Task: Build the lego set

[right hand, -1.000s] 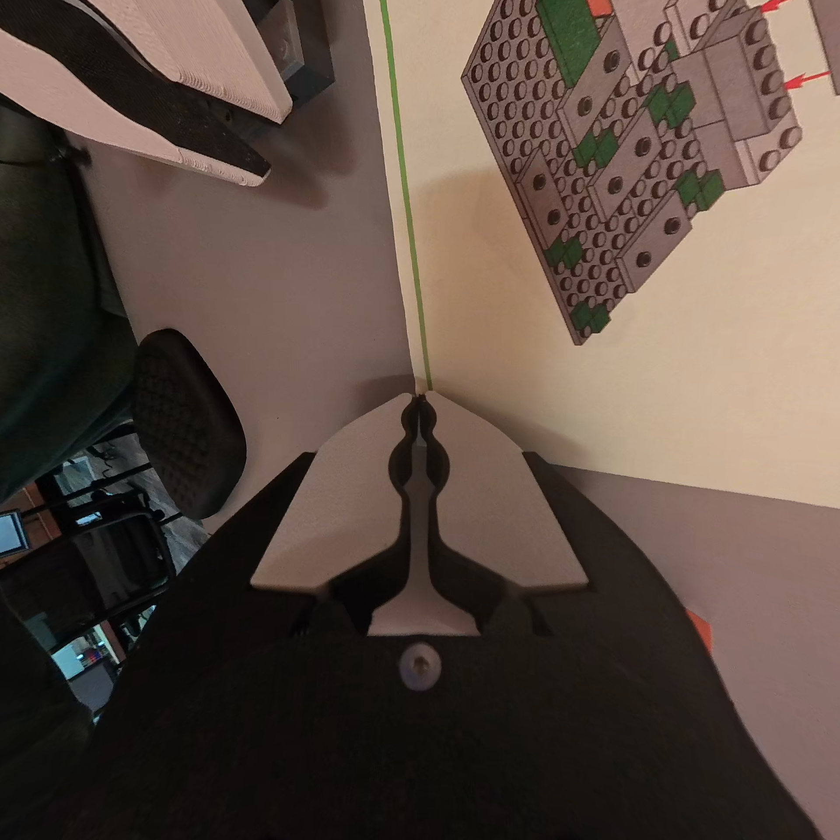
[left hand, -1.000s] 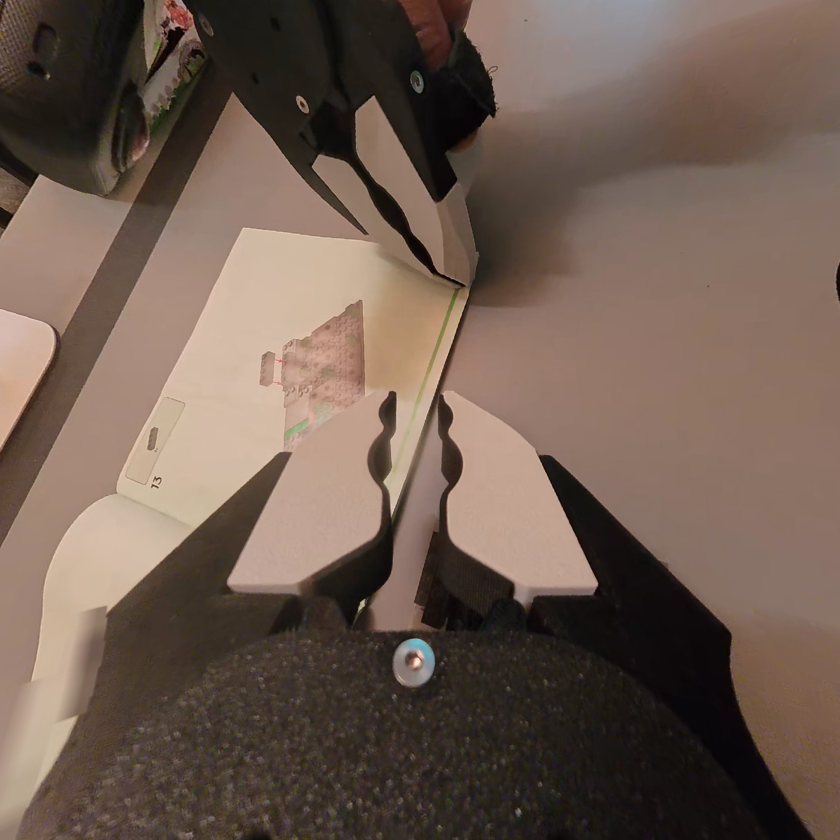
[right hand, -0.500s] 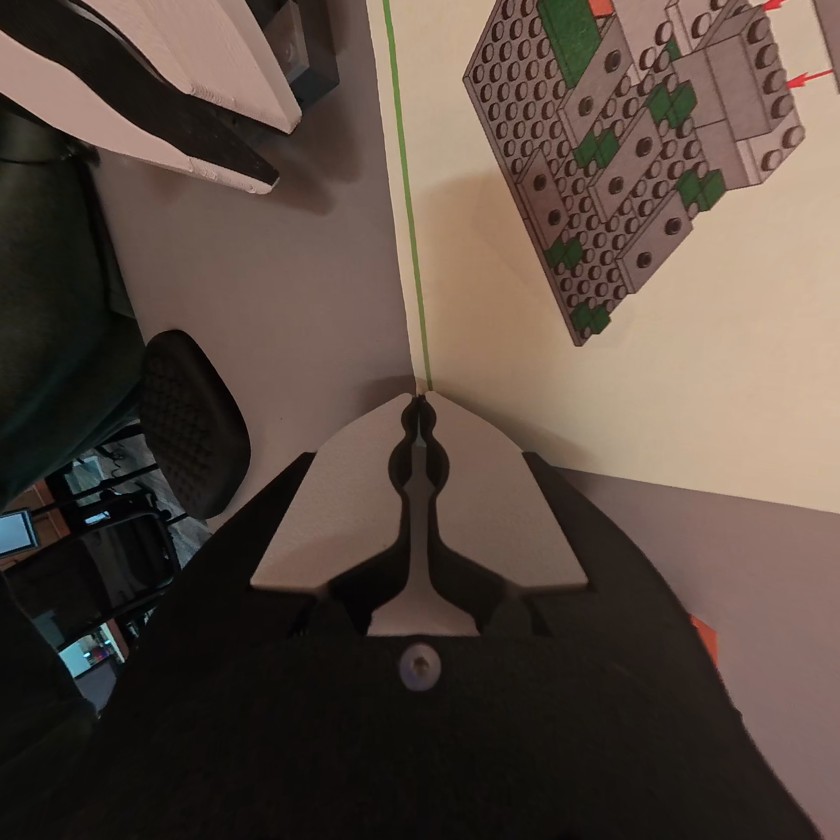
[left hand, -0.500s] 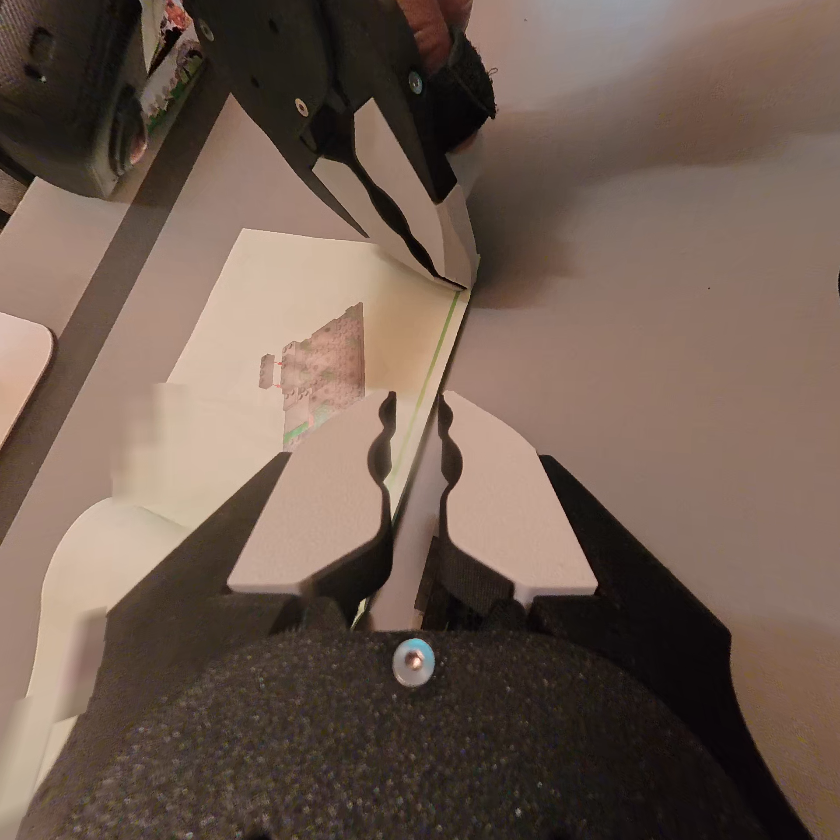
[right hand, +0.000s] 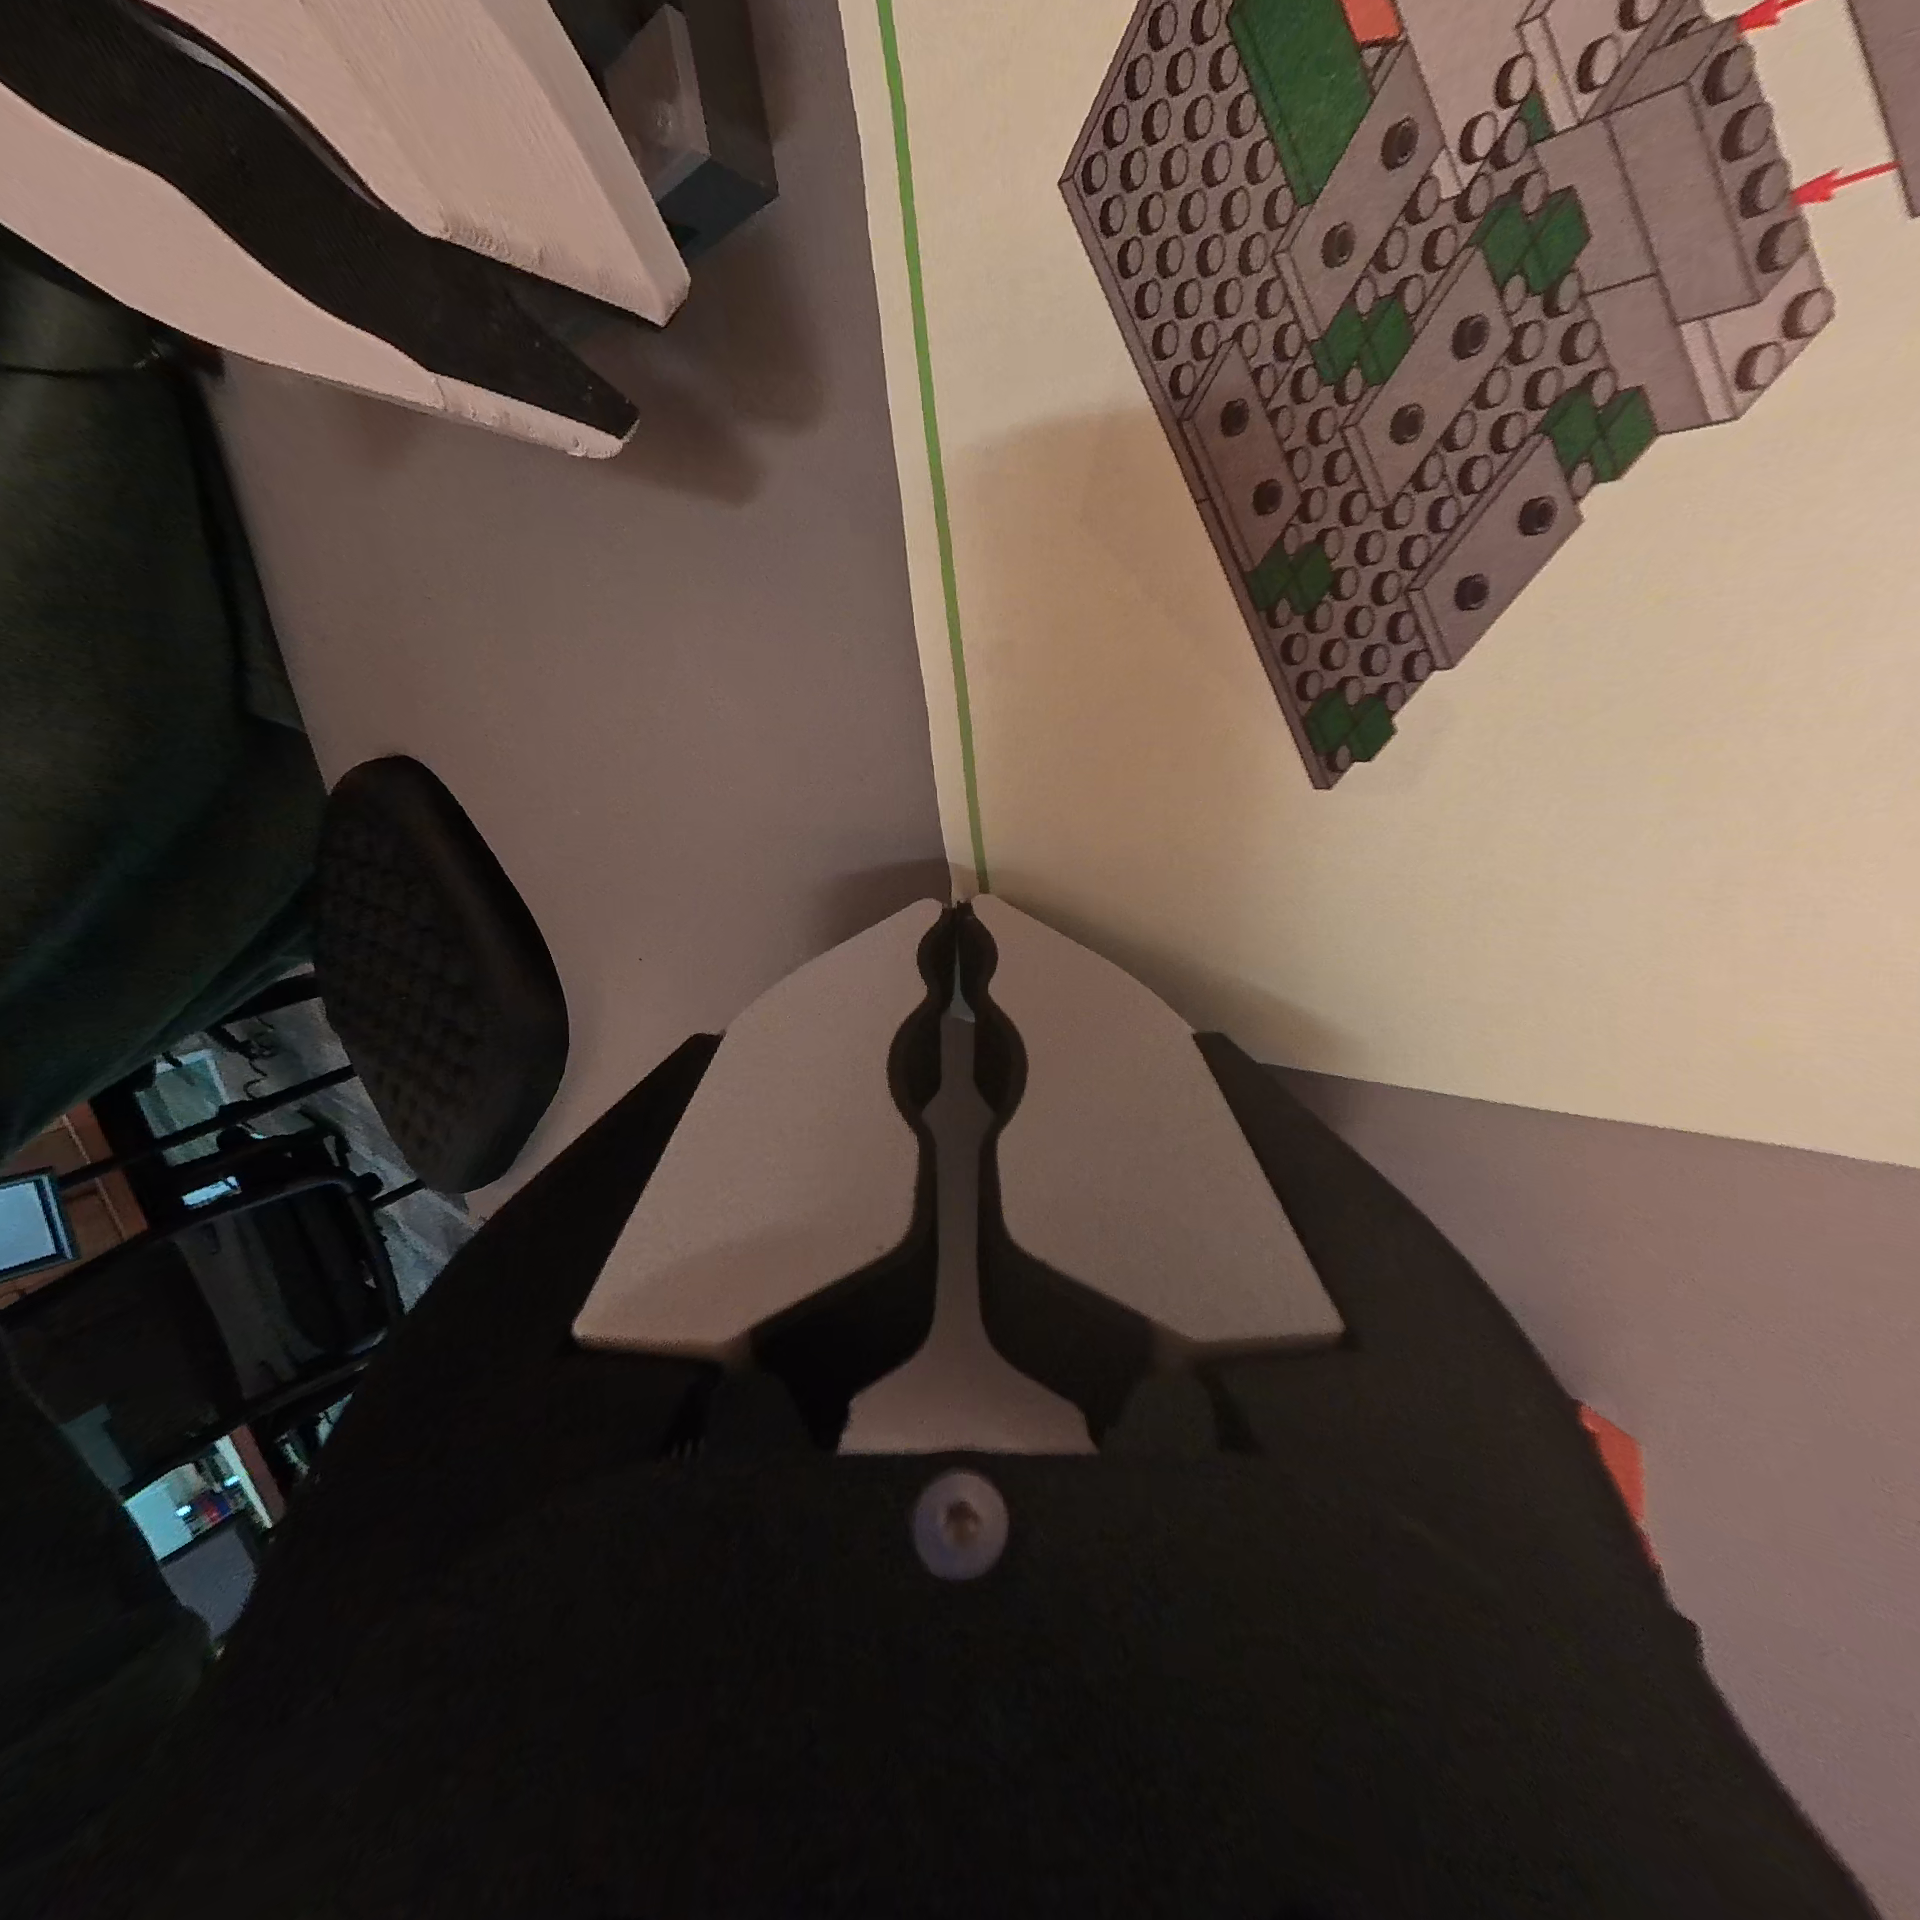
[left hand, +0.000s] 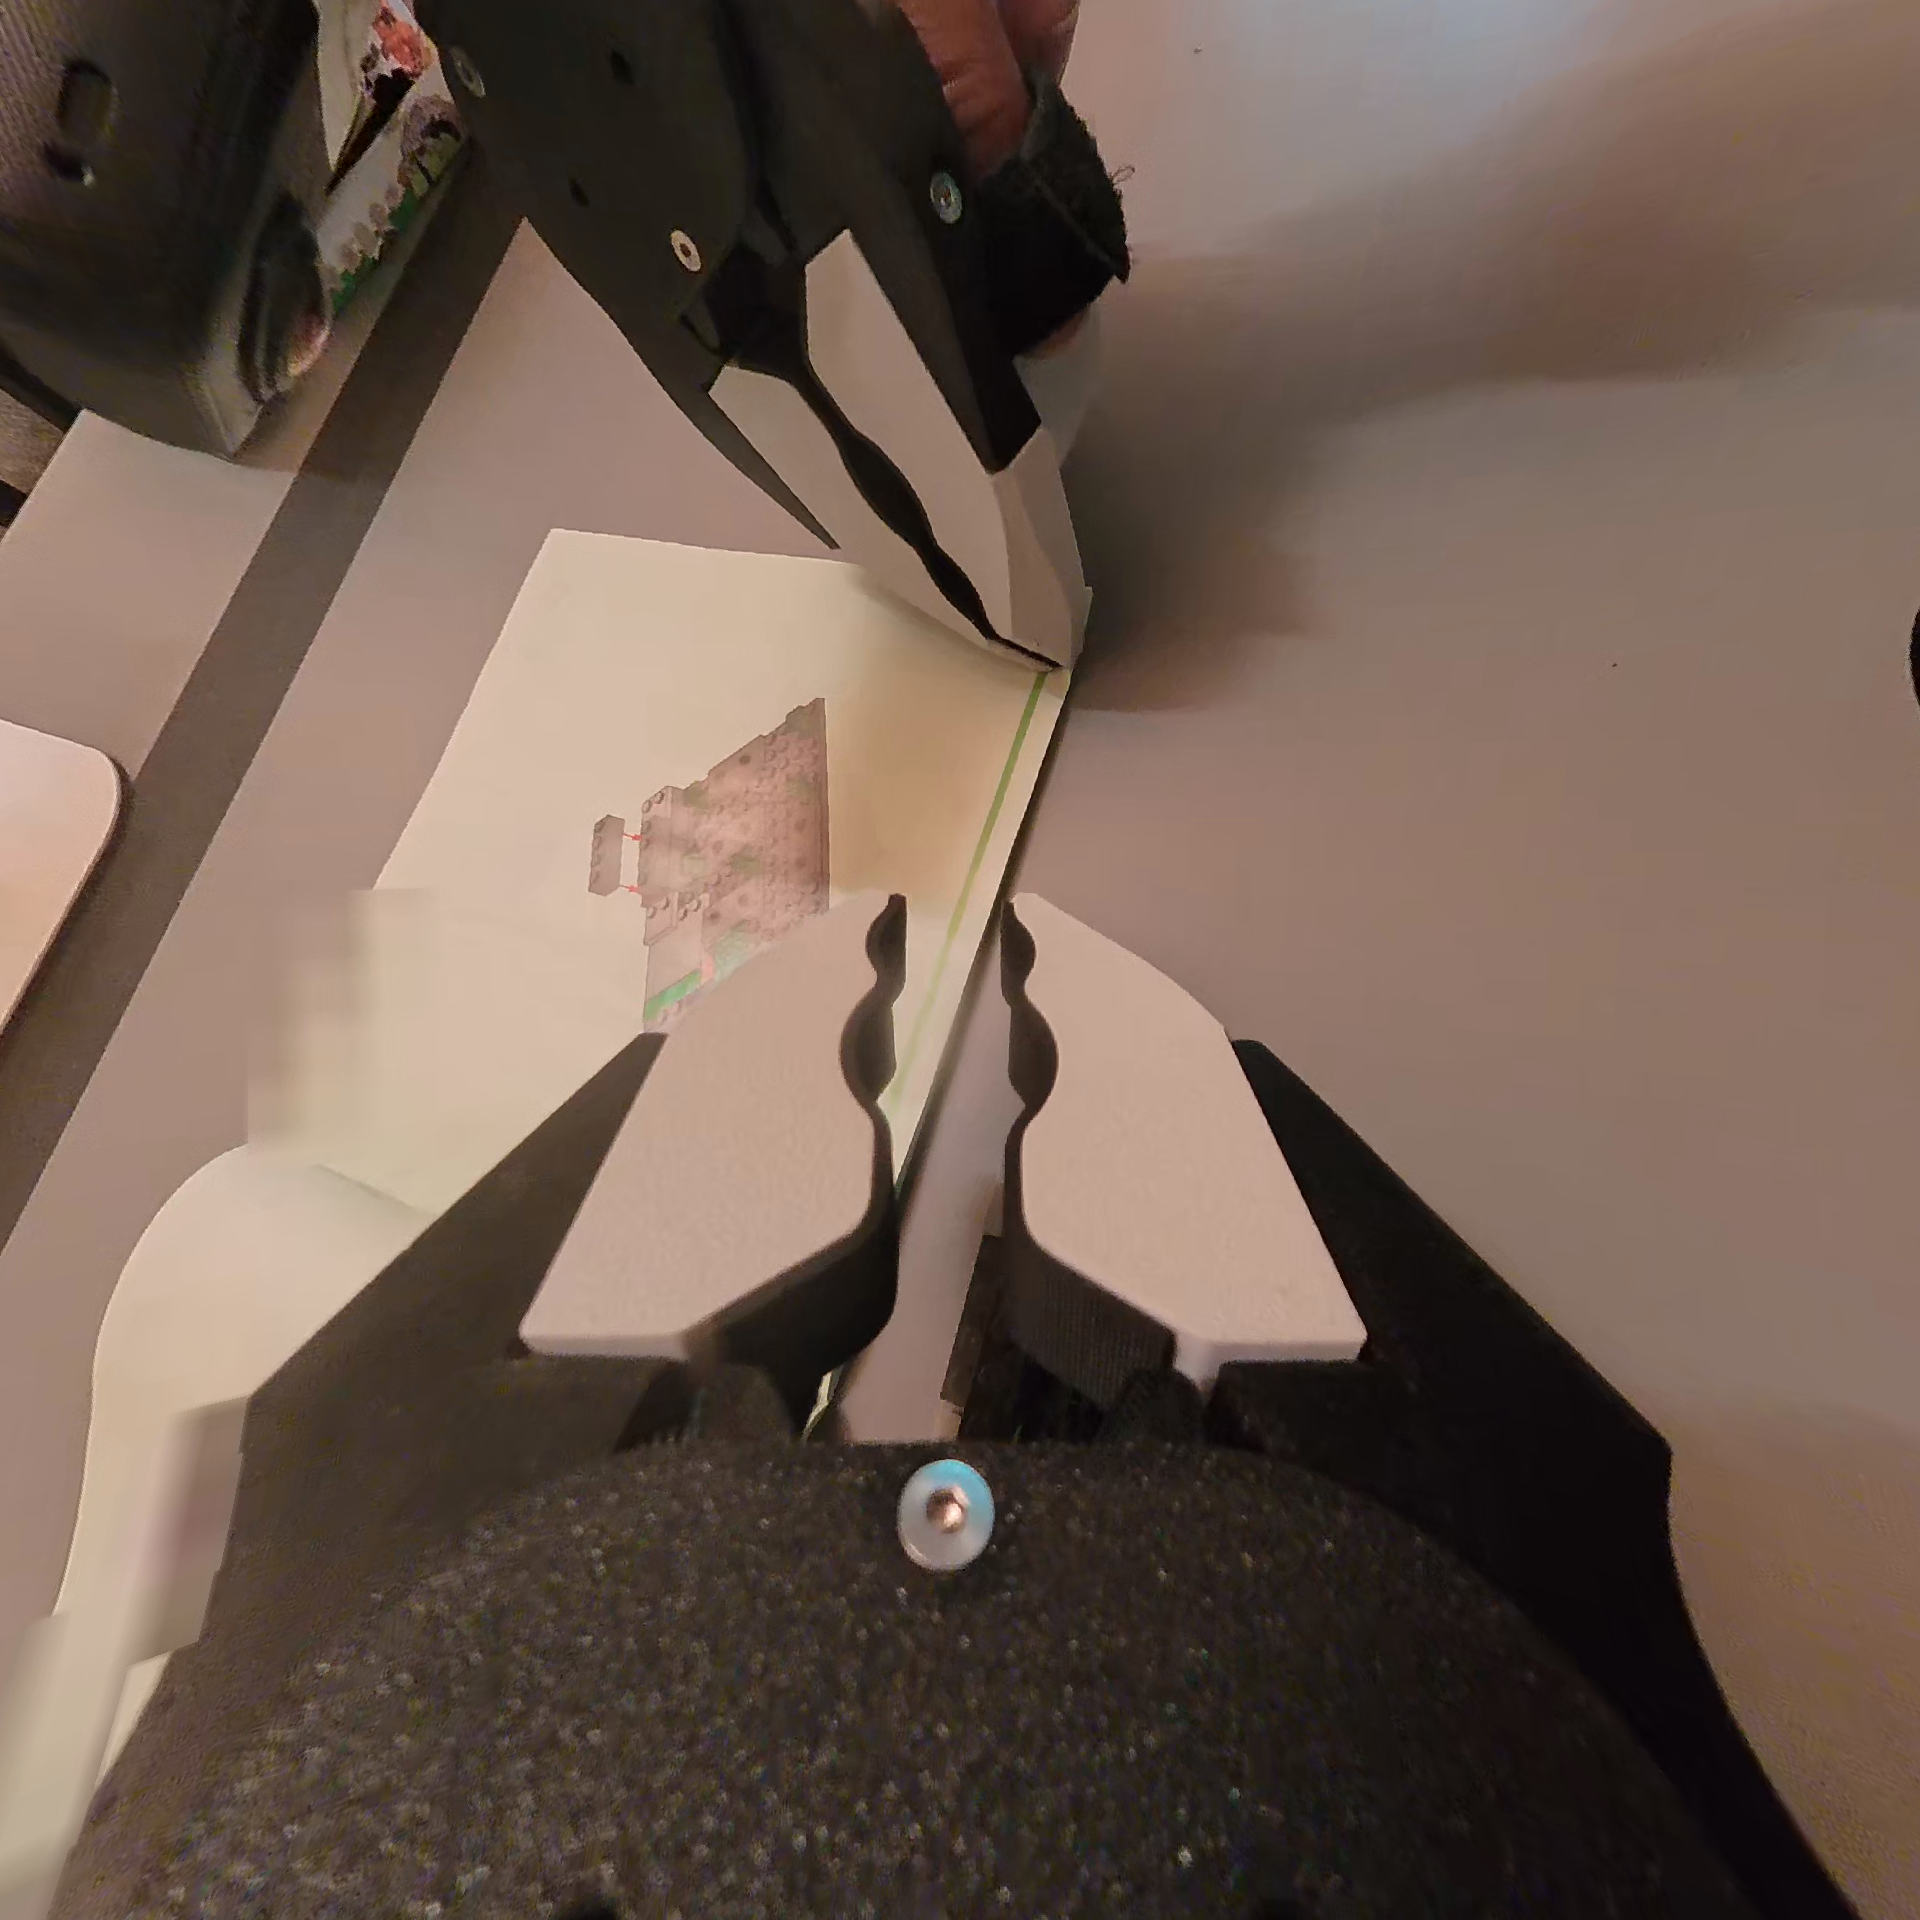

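The instruction booklet [left hand: 675, 727] lies open on the grey table, showing a drawing of a grey and green studded plate [right hand: 1455, 364]. My right gripper [right hand: 958, 909] is shut on the corner of the page, at the end of its green edge line; it also shows in the left wrist view [left hand: 1039, 655]. My left gripper [left hand: 951, 909] is slightly open. It sits over the same page edge, which runs between its fingers, and shows at the top left of the right wrist view [right hand: 639, 374]. No loose bricks are clearly in view.
A printed box [left hand: 395, 187] stands at the far left behind a dark gap between tabletops [left hand: 312, 520]. A pale rounded tray [left hand: 52, 831] lies at the left edge. A black chair [right hand: 436, 966] is beyond the table edge. An orange piece [right hand: 1610, 1455] shows beside my right gripper. Spacing between my two grippers at the tips: around 9 centimeters.
Almost nothing has changed. Both grippers hold the same places at the page edge, with only a slight drift in the views.
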A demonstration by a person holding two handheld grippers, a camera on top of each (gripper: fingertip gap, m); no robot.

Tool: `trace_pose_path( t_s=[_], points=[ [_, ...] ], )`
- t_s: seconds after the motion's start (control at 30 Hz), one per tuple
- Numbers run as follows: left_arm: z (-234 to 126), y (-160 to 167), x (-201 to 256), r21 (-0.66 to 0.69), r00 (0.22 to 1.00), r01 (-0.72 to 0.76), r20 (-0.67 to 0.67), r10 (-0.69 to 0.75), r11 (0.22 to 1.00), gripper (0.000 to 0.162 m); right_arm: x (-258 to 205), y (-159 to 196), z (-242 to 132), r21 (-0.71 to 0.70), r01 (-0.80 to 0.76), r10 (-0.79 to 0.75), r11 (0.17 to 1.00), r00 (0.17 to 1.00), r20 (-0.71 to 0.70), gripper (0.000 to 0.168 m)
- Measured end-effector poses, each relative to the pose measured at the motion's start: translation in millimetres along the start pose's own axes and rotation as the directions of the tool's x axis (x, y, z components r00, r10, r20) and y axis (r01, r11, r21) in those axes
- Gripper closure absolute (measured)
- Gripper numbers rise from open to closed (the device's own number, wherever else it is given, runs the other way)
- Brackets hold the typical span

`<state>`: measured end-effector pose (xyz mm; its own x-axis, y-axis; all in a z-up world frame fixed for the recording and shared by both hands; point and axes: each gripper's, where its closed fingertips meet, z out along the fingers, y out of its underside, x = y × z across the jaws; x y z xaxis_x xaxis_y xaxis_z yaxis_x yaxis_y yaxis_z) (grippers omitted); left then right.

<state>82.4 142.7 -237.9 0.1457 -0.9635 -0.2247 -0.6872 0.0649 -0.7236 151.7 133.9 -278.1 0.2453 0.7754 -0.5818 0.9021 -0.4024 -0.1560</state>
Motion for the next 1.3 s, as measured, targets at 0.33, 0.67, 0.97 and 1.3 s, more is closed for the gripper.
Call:
trace_pose_path(
  t_s=[0.33,0.67,0.97,1.3],
  points=[
    [12.8,-14.2,1.3,0.019,1.0,0.003,0.01,-0.003,1.0,0.145,-12.8,-12.9,-27.3,0.176,0.082,-0.058,0.981,0.989,-0.136,0.168],
    [42.0,-25.1,-17.8,0.031,0.996,0.02,0.088,-0.023,0.999,0.14,-21.3,-31.2,-59.5,0.212,0.113,-0.077,0.971,0.983,-0.169,0.168],
    [29.4,-25.3,-31.4,0.03,0.983,0.01,0.18,-0.016,0.999,0.162,-28.7,-42.3,-85.1,0.396,0.228,-0.106,0.889,0.946,-0.307,0.163],
    [-28.8,-33.8,-64.4,0.137,0.943,0.074,0.312,-0.114,0.988,0.162,-20.8,-44.4,-105.6,0.43,0.493,-0.052,0.757,0.701,-0.711,0.11]
  ],
)
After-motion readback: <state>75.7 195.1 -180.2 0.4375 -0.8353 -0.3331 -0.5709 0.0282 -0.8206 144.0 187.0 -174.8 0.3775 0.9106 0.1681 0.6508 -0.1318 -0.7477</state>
